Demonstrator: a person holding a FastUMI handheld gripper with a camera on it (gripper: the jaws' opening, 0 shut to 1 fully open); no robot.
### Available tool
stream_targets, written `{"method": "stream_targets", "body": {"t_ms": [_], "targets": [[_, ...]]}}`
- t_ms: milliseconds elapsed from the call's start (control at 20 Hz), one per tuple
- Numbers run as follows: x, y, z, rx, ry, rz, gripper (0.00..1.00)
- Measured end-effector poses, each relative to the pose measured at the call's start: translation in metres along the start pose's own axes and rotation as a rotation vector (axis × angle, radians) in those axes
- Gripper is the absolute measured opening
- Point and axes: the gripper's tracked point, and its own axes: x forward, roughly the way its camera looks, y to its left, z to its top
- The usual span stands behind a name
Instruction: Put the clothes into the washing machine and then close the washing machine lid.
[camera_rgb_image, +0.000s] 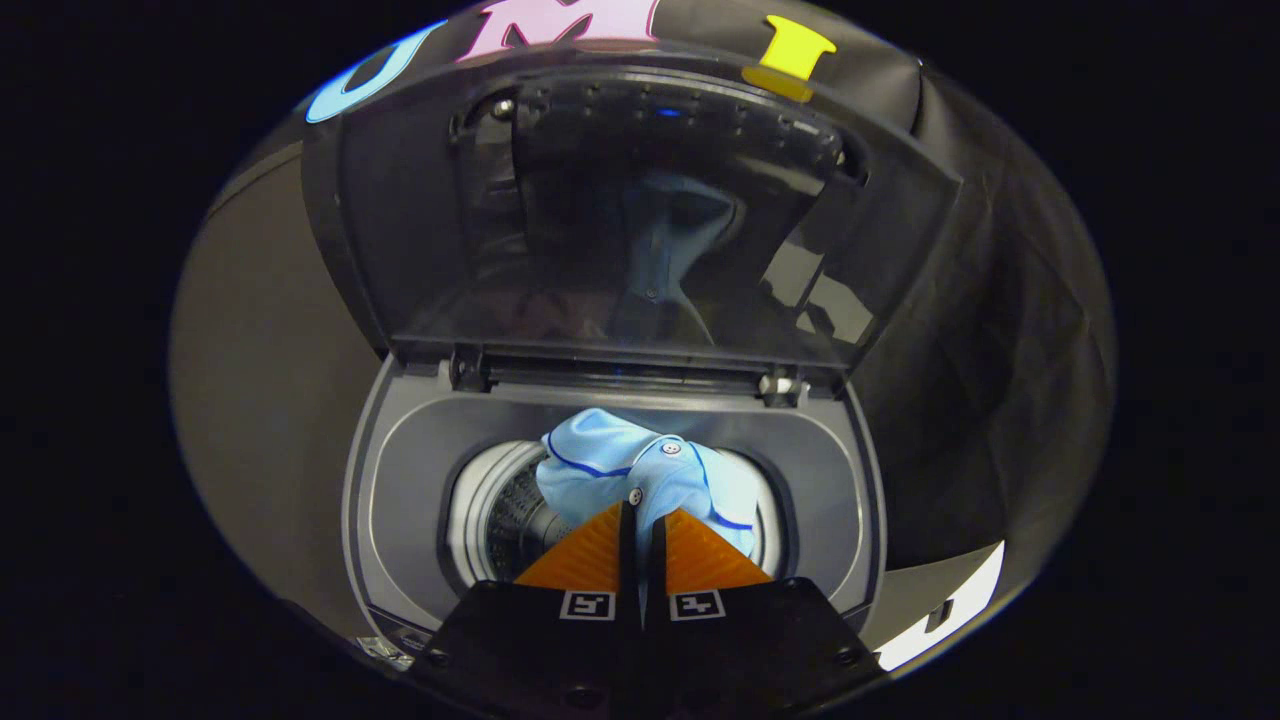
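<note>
Pinching a light blue shirt (640, 470), the tongs (640, 520) hang over the washing machine (400, 480) drum; lid (640, 200) raised.

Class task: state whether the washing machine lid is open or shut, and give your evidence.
Open. The lid stands raised behind the drum opening, and the light blue shirt held in the gripper hangs over it.

Black cloth wall (1000, 330) behind (creased, hanging), grey floor (260, 400) off to one side
</note>
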Motion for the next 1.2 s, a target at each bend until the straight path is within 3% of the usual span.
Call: {"method": "stream_targets", "body": {"t_ms": [400,950,1050,1200], "targets": [[0.035,0.015,-0.038,-0.062,0.082,0.036,0.05],[0.056,0.022,-0.053,0.005,0.134,0.081,0.05],[0.059,0.014,-0.055,-0.023,0.136,0.038,0.12],[0.056,0.008,-0.054,-0.013,0.141,0.016,0.64]]}}
